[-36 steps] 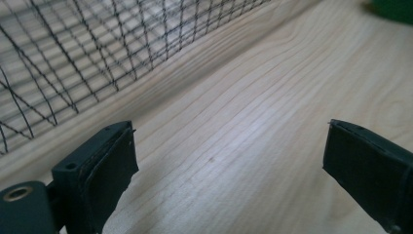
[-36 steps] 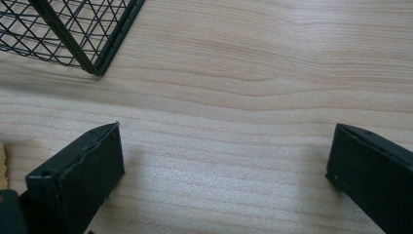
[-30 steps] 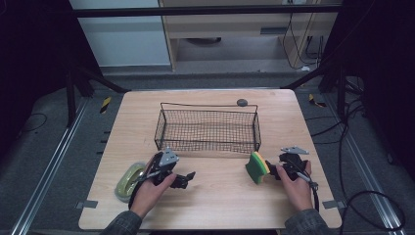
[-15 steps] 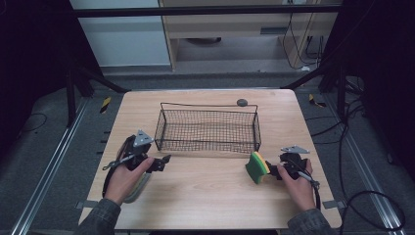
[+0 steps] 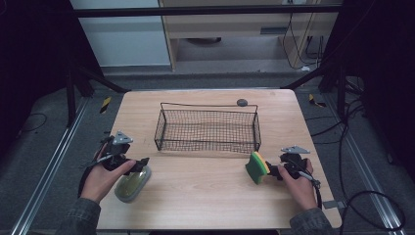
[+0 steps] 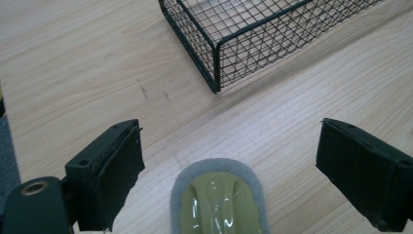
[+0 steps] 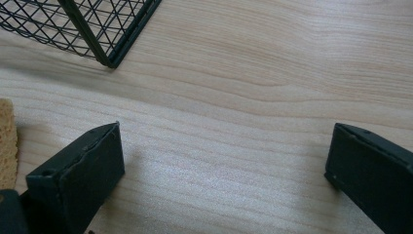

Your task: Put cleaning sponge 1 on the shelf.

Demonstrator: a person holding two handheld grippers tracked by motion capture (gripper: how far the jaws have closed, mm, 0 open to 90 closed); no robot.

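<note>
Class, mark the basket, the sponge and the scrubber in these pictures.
basket [image 5: 207,105]: high view, back rim.
sponge [image 5: 256,167]: high view, green-and-yellow side.
scrubber [image 6: 217,204]: left gripper view, yellow-green top.

Wire basket [image 5: 207,129] sits mid-table [image 5: 205,196], slightly toward the far edge. Small round object [image 5: 242,102] lies behind the basket's far right corner, near the far edge of the table. Scrubber pad [image 5: 132,182] lies near the front left corner, before and left of the basket, well apart from it. Left gripper [image 5: 142,163] hangs over the pad's far end; in the left gripper view the pad [image 6: 219,200] lies between and below the jaws, basket corner [image 6: 216,63] ahead. Sponge [image 5: 257,167] stands on edge before the basket's front right corner, toward the right edge. Right gripper [image 5: 274,171] just right of the sponge; the sponge [image 7: 7,141] is outside its jaws.
</note>
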